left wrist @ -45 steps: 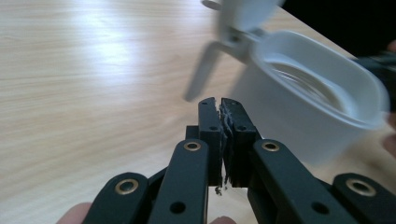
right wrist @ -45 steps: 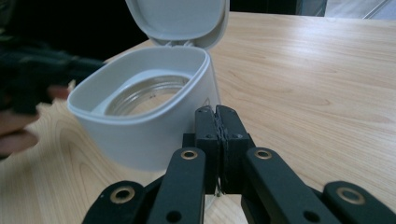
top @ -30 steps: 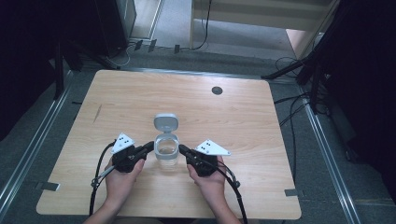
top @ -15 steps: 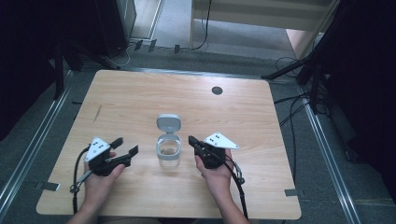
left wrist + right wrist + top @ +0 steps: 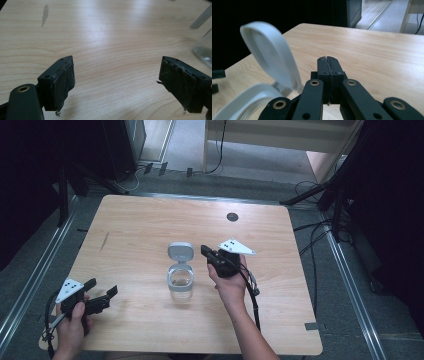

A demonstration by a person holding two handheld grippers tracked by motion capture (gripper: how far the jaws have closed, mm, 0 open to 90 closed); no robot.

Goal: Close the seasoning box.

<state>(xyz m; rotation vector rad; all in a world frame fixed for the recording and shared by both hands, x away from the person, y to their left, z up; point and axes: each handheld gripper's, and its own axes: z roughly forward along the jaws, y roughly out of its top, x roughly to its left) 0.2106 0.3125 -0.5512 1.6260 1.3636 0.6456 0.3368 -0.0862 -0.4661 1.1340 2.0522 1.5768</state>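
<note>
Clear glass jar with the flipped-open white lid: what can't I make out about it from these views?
- Clear glass jar, high view: too small to tell whether anything is inside.
- Left gripper view: the jar is cut off by the right edge.
- Right gripper view: the right gripper, jaws shut, hides the jar's body; its rim is blurred and cut off by the bottom edge.
- White lid: hinge blurred.

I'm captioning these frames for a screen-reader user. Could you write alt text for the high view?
A clear jar with its grey flip lid hinged open stands mid-table. The right gripper, jaws shut, hovers just right of the lid; the left gripper, jaws open and empty, sits near the table's front left corner.
</note>
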